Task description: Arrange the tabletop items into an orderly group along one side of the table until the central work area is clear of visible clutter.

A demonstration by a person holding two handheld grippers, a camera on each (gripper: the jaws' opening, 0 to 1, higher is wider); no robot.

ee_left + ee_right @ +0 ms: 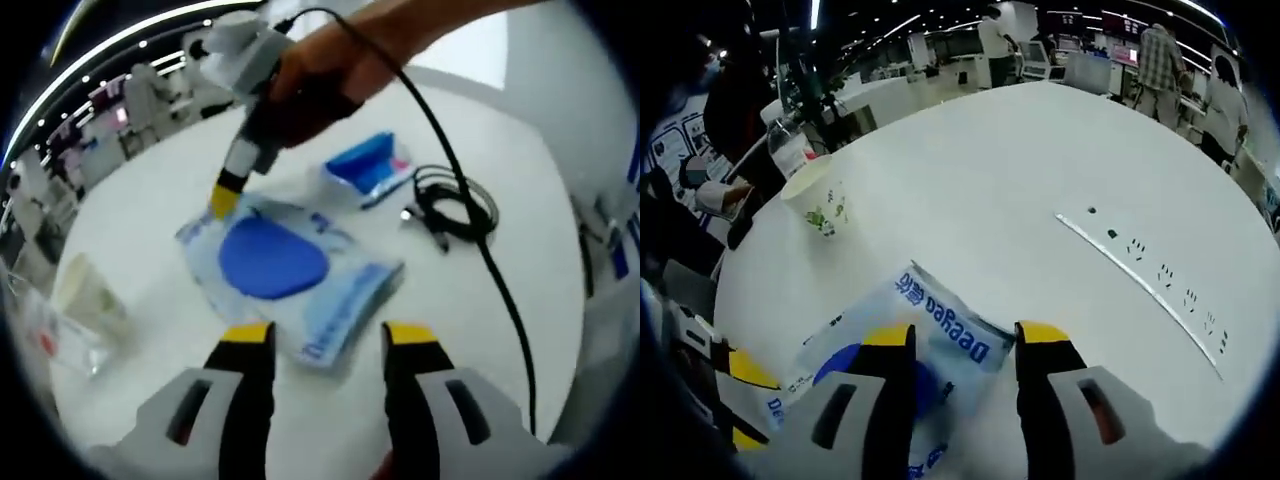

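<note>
White and round, the tabletop (1040, 170) stands in a large open hall with ceiling lights, desks and a few people at its far edge.

From the left gripper view, the left tool (329, 338) hovers with its yellow-tipped jaws spread apart and nothing between them, just short of a flat blue-and-white wipes pack (285, 275) lying on the tabletop. The pack has a dark blue oval lid on its face. Beyond it lies a smaller blue-and-white packet (368, 166), and just beside that a coiled black cable (452, 203). Another black cord trails from the right tool (224, 200), which a hand (340, 60) holds from above; its yellow tip is at the far corner of the wipes pack, though whether it touches is hard to tell. A paper cup (88, 290) stands off to the left, blurred, with a clear plastic item (55, 345) near it.

From the right gripper view, the right tool (965, 338) has its jaws apart, over the near edge of the wipes pack (940, 325), gripping nothing. The paper cup (820, 205), printed with a small green motif, stands upright well apart from the pack. A thin pale strip (1140, 285) with dark marks runs across the tabletop on the right.
</note>
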